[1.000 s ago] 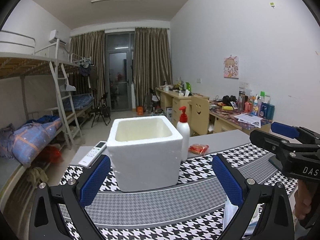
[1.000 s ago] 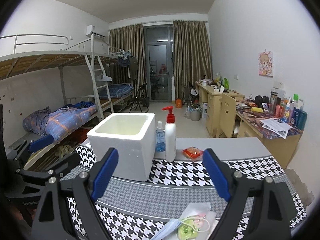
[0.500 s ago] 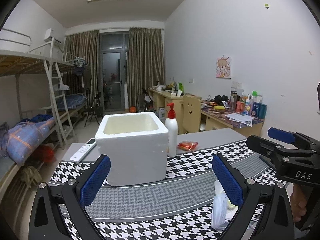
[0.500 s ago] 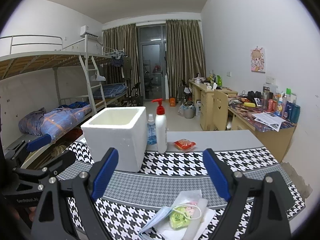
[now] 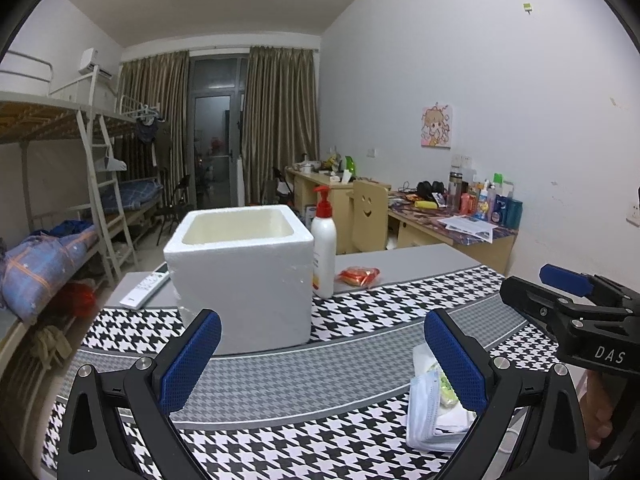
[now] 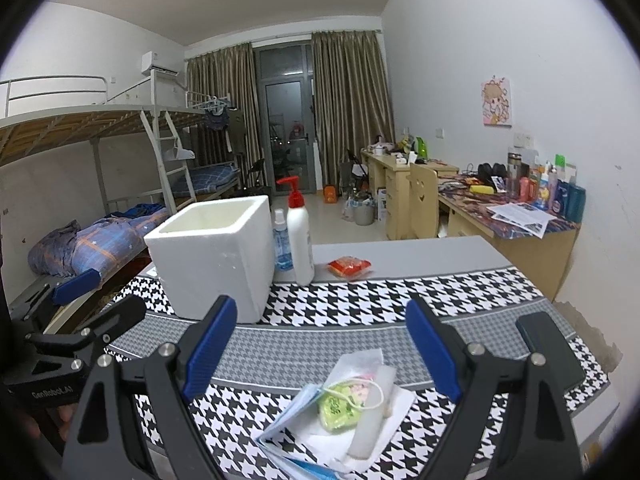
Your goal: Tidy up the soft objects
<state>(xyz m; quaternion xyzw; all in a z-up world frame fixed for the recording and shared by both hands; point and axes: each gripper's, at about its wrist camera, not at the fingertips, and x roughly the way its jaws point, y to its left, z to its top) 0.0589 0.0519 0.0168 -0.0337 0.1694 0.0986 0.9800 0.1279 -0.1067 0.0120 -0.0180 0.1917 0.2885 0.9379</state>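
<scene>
Both the left gripper and right gripper hang spread wide, empty. Soft pile (face mask, tissue, green sachet) lies on the bench, near edge, before the foam box. Judged light, limp, slippery; pinch the stacked middle, not a loose edge.

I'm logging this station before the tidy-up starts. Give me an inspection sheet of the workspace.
Surface: houndstooth cloth over a grey table.
Job's things: pile of soft items, face mask and tissue with a green piece, near the front edge; white foam box open, inside not visible.
Clutter: pump bottle, small blue bottle, red packet, remote, black phone.
Grippers: left claw open; right claw open, above the pile.
Cables: nothing seen.
Surroundings: bunk beds, desks, curtains.
</scene>
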